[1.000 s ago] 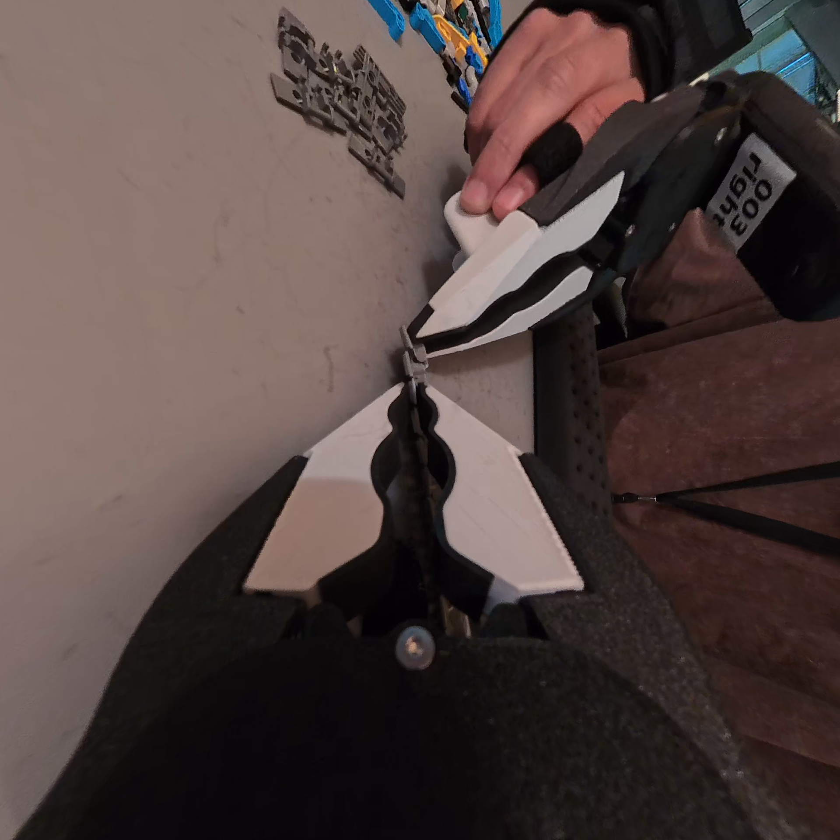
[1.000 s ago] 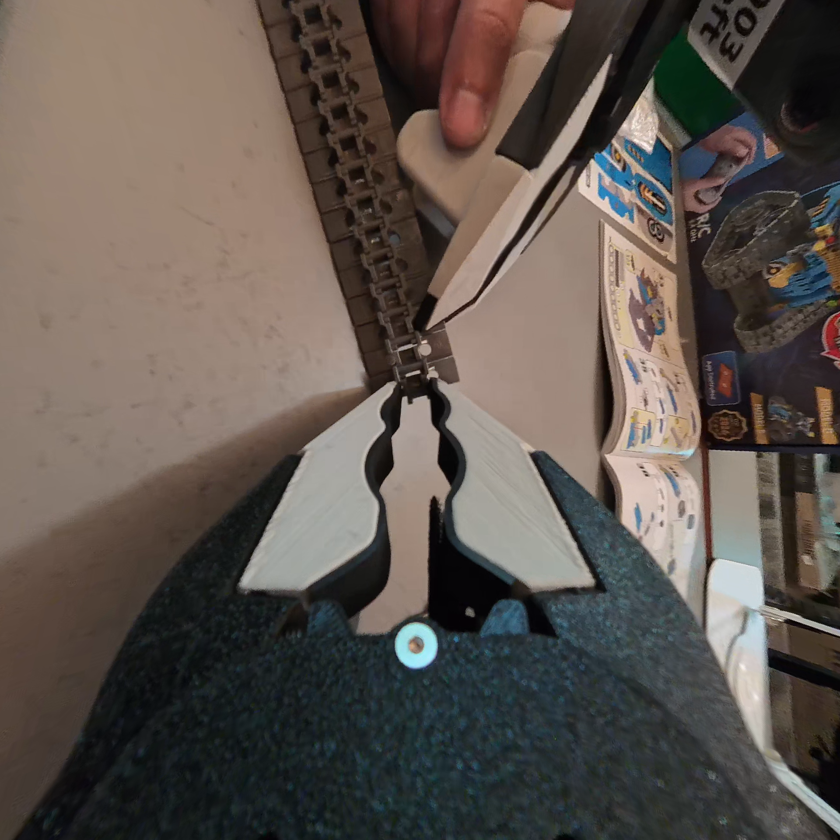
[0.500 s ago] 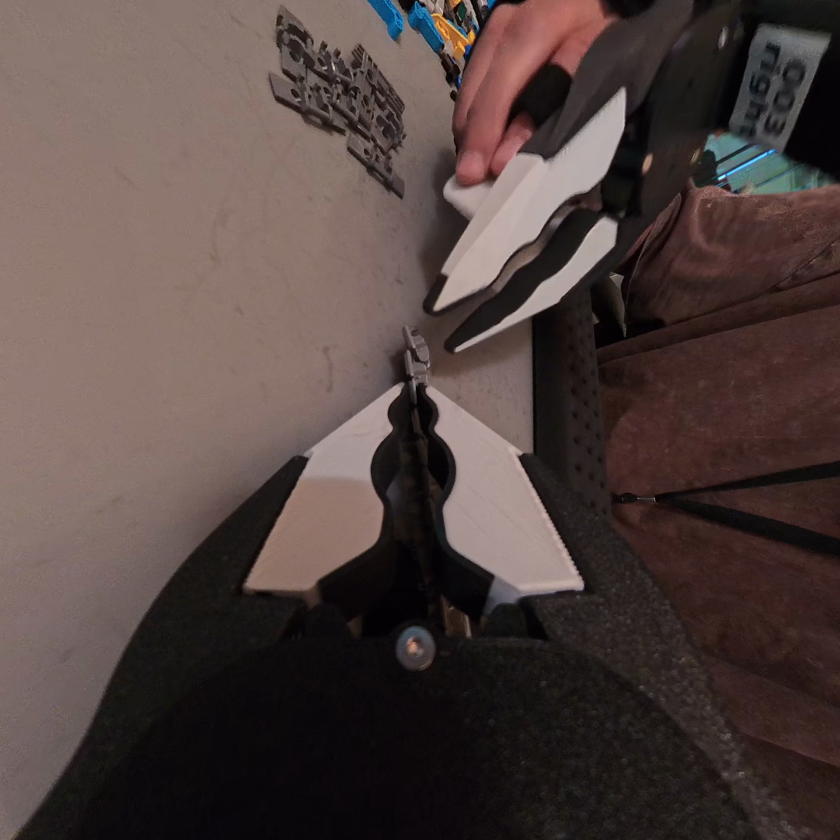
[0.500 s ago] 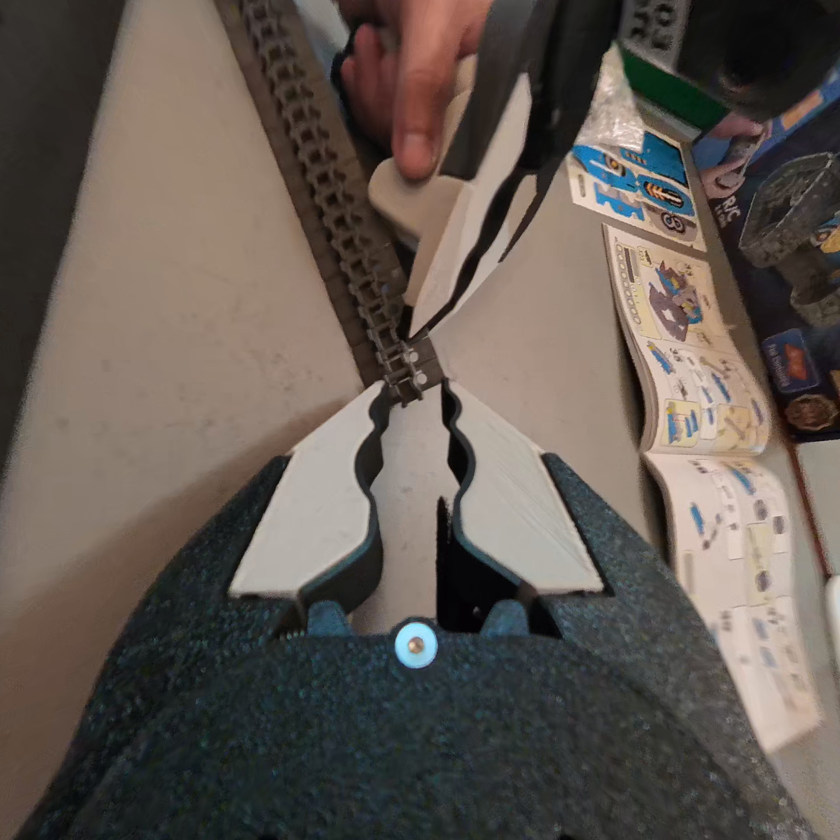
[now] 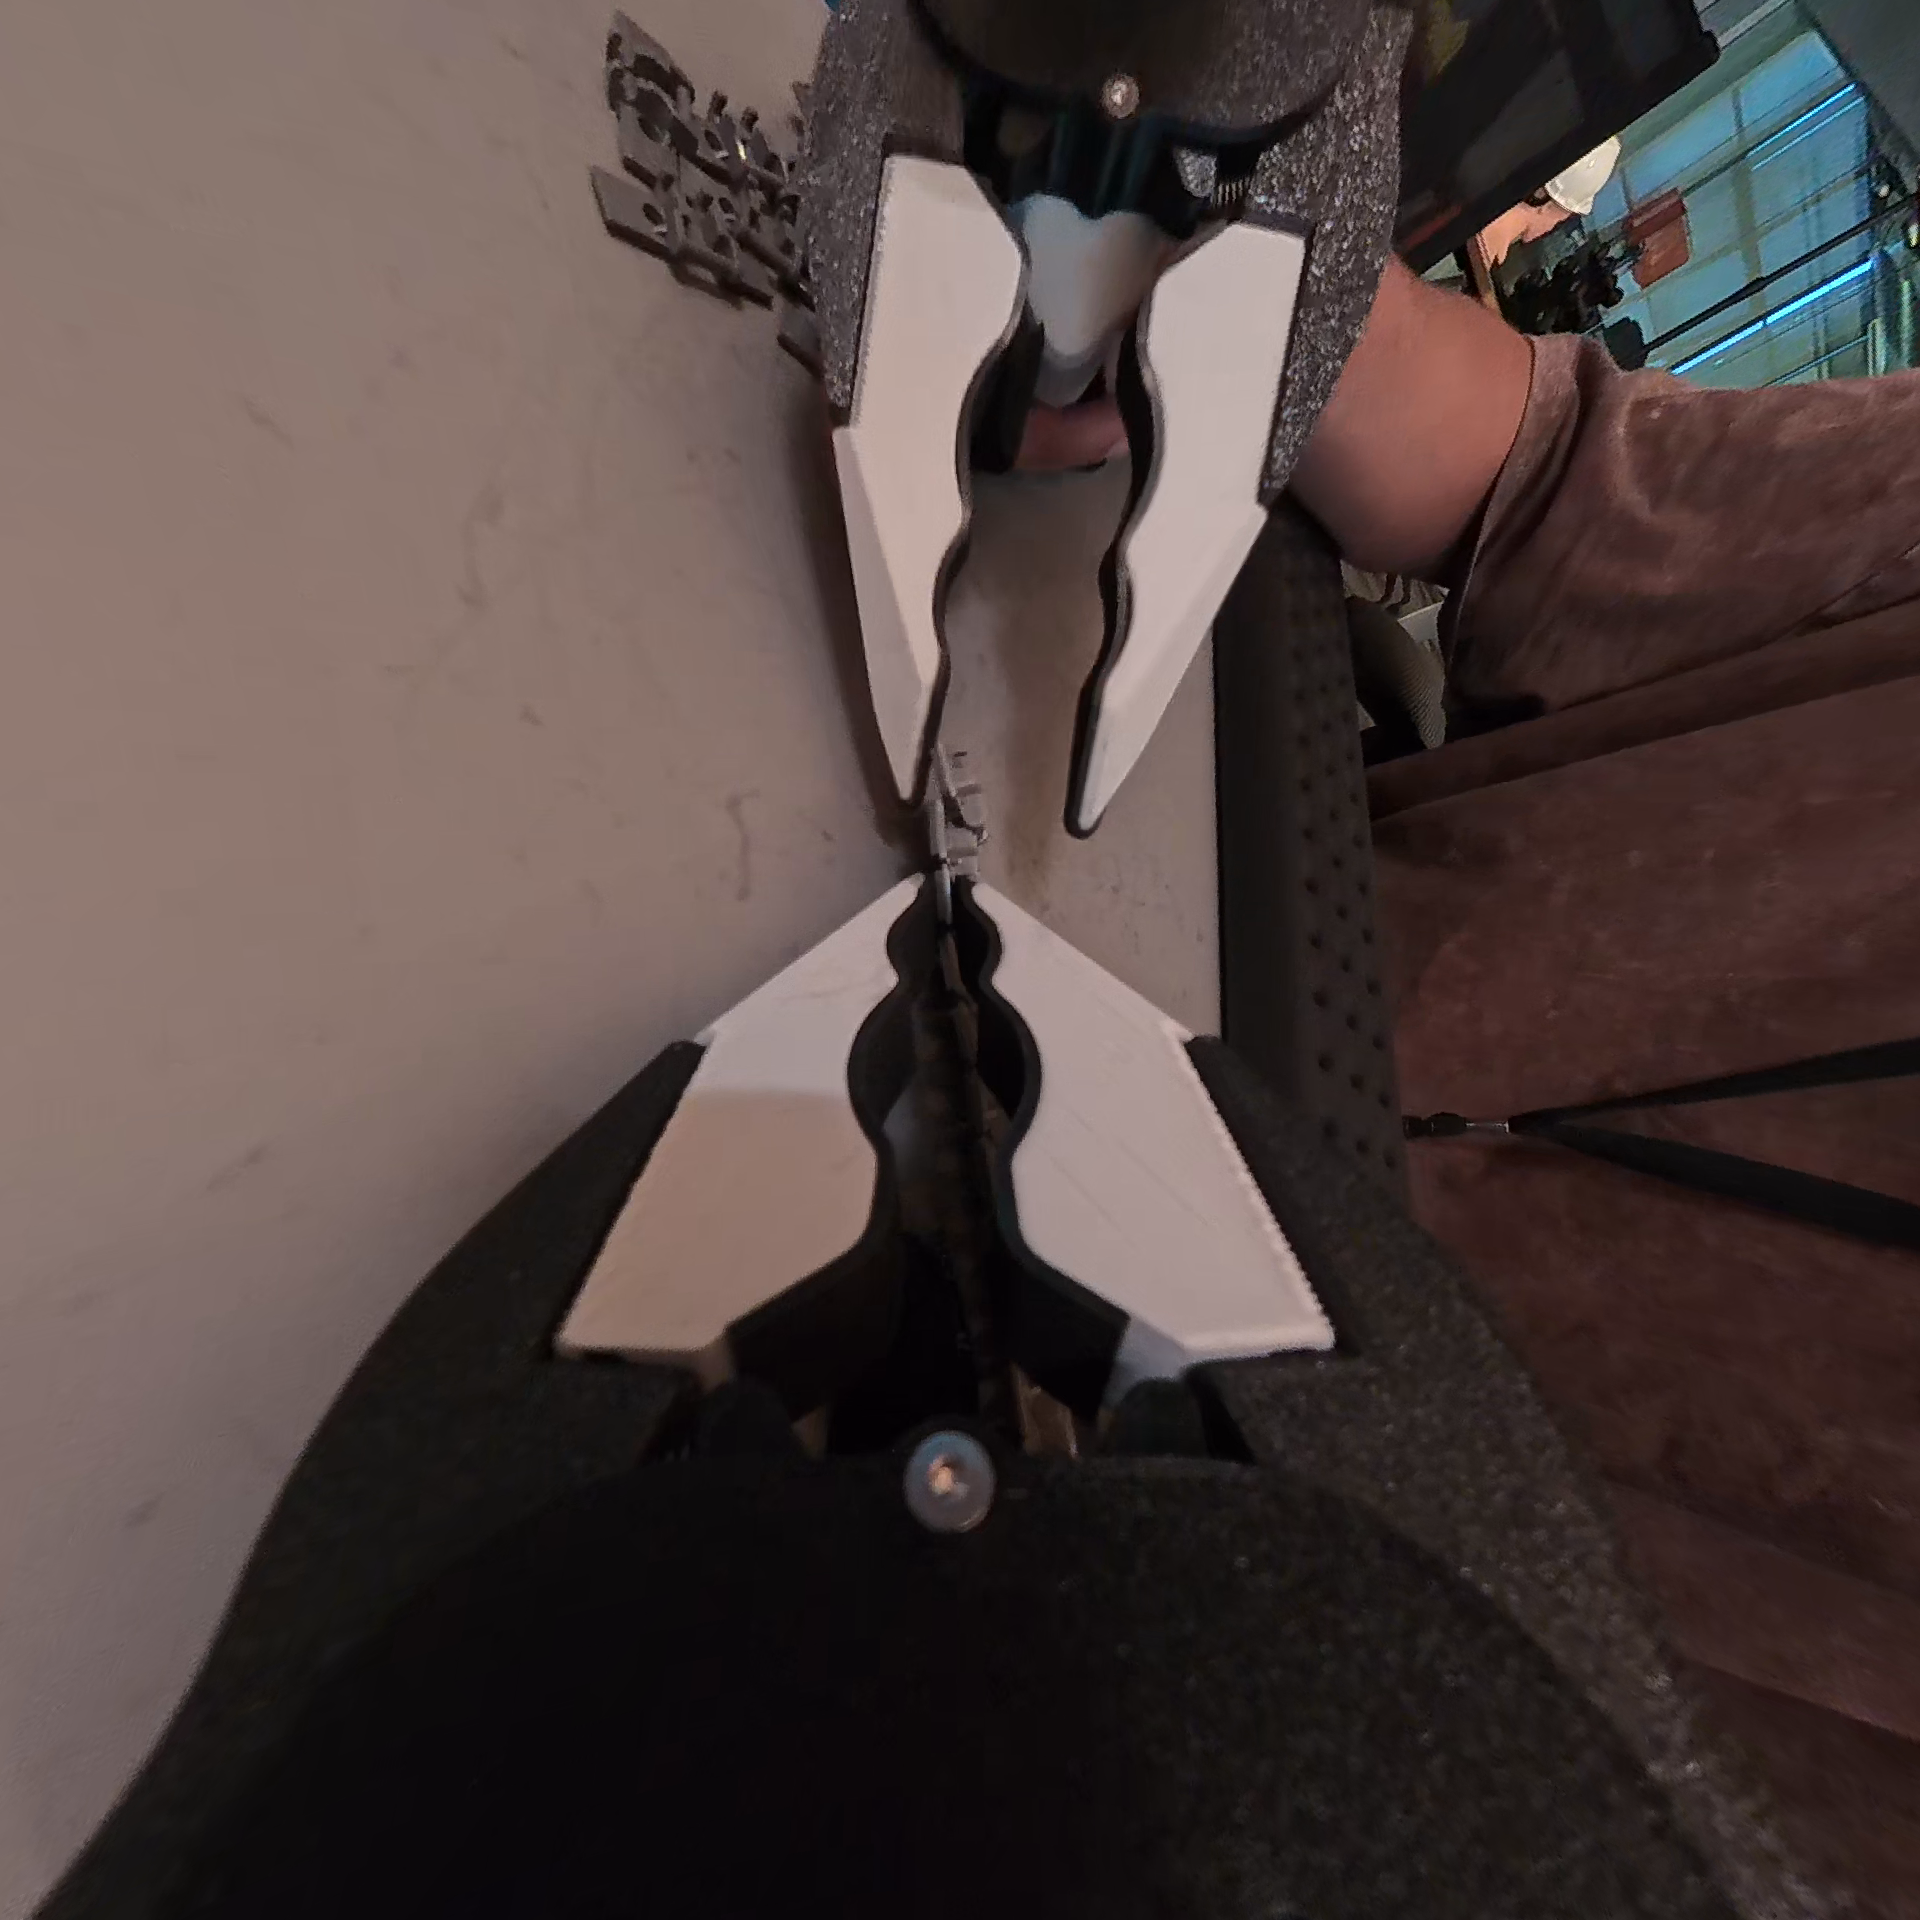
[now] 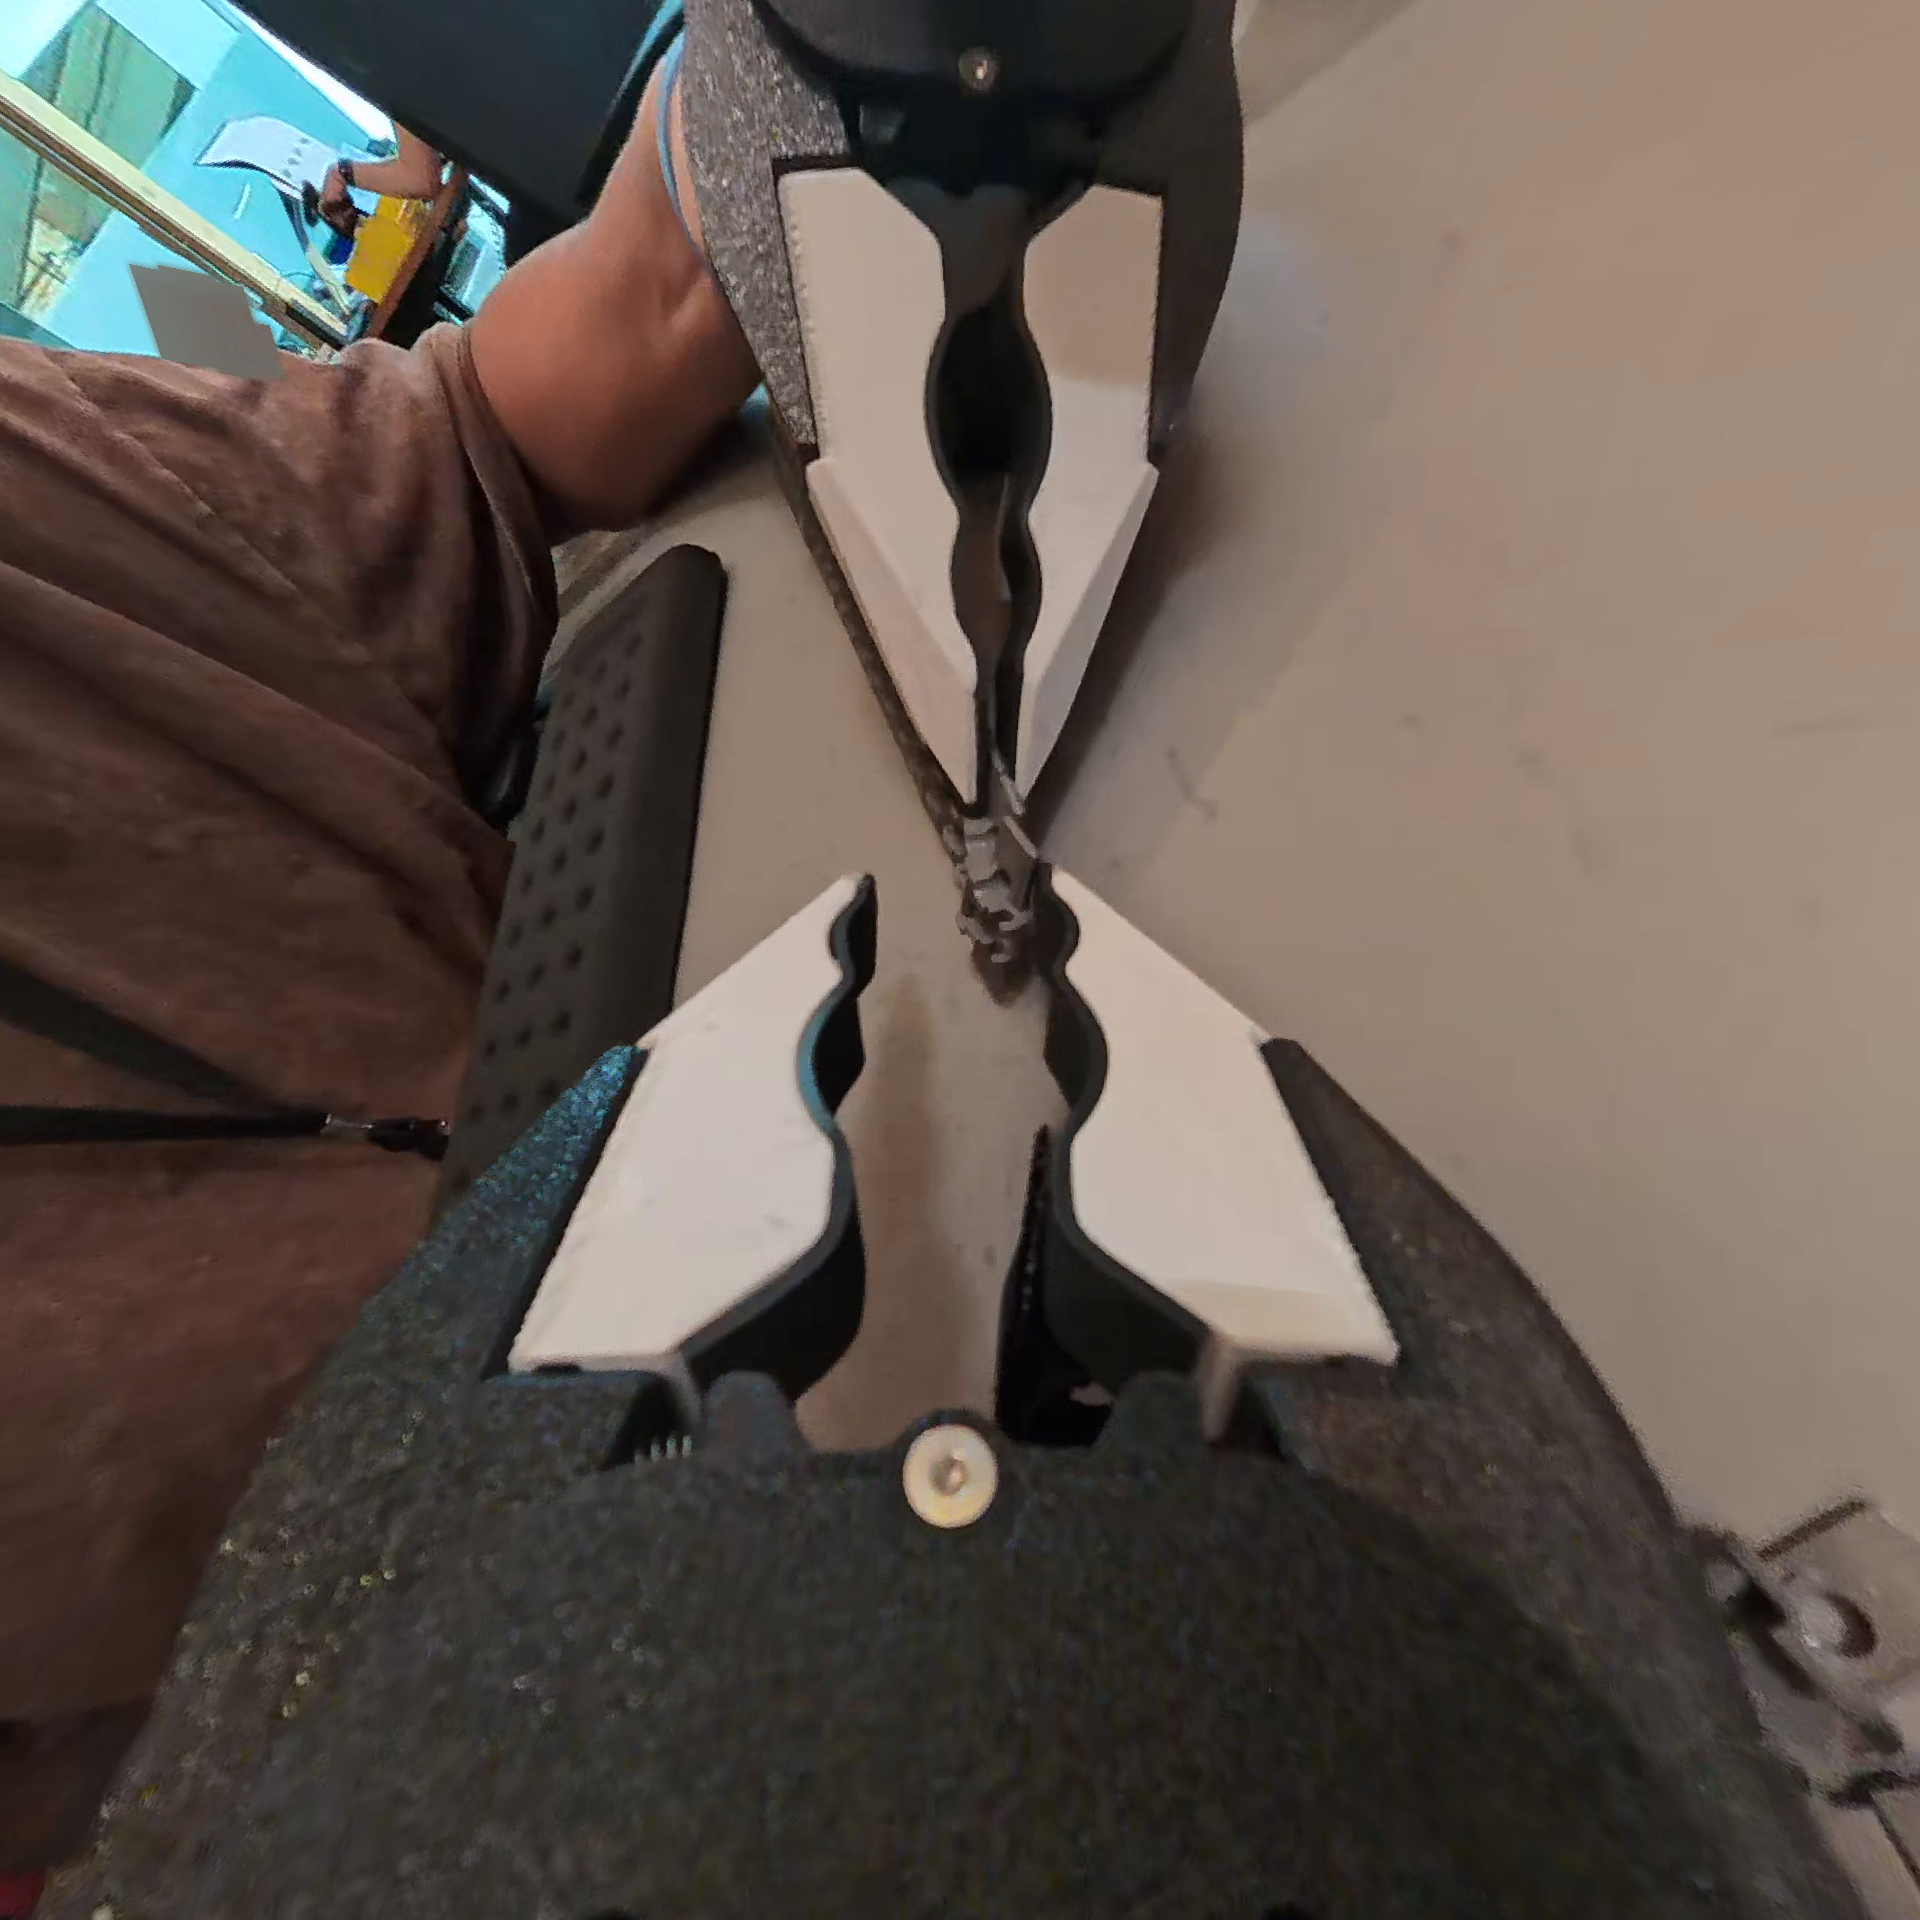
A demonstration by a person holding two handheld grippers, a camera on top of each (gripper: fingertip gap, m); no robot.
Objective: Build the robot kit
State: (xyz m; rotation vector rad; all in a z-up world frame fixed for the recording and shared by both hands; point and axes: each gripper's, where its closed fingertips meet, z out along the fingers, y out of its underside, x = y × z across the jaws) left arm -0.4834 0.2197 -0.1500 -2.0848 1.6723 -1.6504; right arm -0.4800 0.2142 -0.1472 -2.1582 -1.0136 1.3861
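Now right hand-held gripper (image 6: 961, 883) parted wide beside the grey track chain (image 6: 992, 894), no longer pinching; left hand-held gripper (image 5: 948, 888) clamping it.

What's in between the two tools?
In both views, the end of a grey toy track chain bridges them: the left tool clamps it, the open right tool straddles its tip.
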